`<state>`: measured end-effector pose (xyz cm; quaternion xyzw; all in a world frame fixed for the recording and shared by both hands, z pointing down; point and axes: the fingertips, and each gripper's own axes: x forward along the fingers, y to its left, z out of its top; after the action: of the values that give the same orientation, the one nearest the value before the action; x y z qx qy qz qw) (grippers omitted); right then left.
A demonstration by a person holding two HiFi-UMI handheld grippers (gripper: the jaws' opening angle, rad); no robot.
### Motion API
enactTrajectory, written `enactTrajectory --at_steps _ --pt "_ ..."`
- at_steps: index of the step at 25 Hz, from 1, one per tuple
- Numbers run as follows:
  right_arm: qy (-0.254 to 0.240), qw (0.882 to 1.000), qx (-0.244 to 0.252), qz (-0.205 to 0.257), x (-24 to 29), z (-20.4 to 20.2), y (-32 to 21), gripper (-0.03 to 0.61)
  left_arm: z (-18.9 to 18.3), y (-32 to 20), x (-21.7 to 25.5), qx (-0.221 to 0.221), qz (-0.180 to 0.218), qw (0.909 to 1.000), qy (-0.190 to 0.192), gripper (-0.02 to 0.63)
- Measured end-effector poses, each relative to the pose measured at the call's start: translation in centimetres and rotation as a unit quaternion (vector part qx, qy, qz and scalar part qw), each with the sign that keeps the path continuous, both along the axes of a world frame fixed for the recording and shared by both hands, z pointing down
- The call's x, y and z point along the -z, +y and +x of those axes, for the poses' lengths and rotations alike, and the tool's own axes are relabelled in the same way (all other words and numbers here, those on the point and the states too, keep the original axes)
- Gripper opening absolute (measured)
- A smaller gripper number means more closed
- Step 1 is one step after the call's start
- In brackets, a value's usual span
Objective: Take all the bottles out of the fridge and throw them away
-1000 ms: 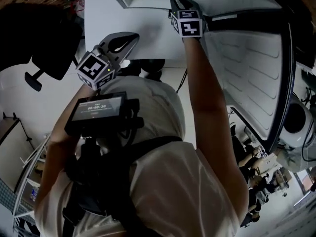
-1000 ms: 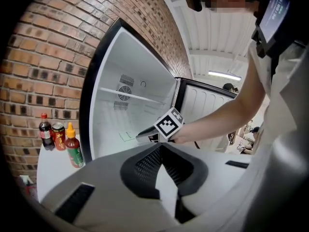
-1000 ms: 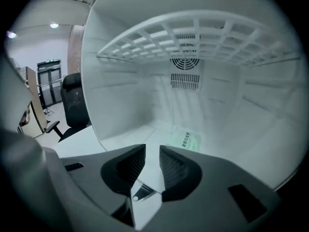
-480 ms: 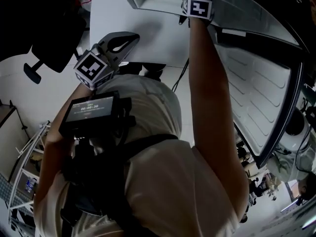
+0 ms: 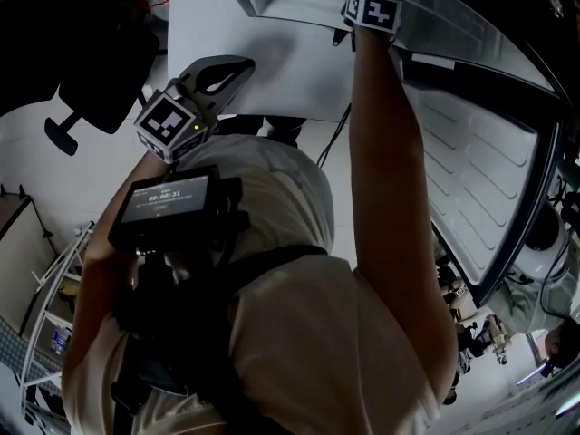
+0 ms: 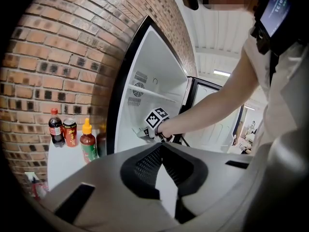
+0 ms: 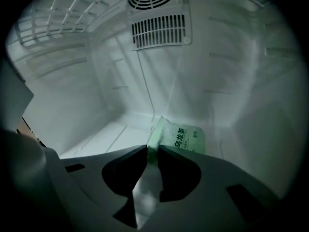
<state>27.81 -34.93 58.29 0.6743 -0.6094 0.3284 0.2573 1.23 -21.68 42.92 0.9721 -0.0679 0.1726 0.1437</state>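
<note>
**Q:** What is the right gripper (image 7: 152,150) doing inside the fridge (image 7: 111,76)?

**A:** Its jaws, having just been closing, are pinching the near end of the green-labelled tea bottle (image 7: 182,138), which is lying on the fridge floor. The hold is looking shallow, so seating the jaws deeper before lifting seems advisable.

**Q:** What is the fridge holding?

**A:** Only that bottle is showing, and the wire shelf (image 7: 58,13) is carrying nothing visible. The left gripper (image 6: 161,146) is hovering outside, jaws together on nothing.
</note>
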Motion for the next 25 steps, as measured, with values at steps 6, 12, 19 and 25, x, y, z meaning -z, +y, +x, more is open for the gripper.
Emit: enactTrajectory --at_steps 6,12,19,25 --pt "0.006 0.999 0.024 0.031 1.6 -0.9 1.7 0.031 -0.2 -0.2 -0.5 -0.004 0.003 0.9999 0.011 0.002" --pt "0.033 0.991 0.088 0.091 5.8 -4.2 4.8 0.017 0.6 1.4 0.2 -0.006 -0.001 0.9998 0.019 0.002" --pt "0.023 0.979 0.118 0.164 11.0 -6.2 11.4 0.014 2.8 5.8 1.8 -0.01 0.018 0.9994 0.027 0.002" --pt "-0.005 0.969 0.135 0.206 13.1 -8.9 17.8 0.014 2.6 8.8 1.5 0.002 0.01 0.9995 0.031 0.002"
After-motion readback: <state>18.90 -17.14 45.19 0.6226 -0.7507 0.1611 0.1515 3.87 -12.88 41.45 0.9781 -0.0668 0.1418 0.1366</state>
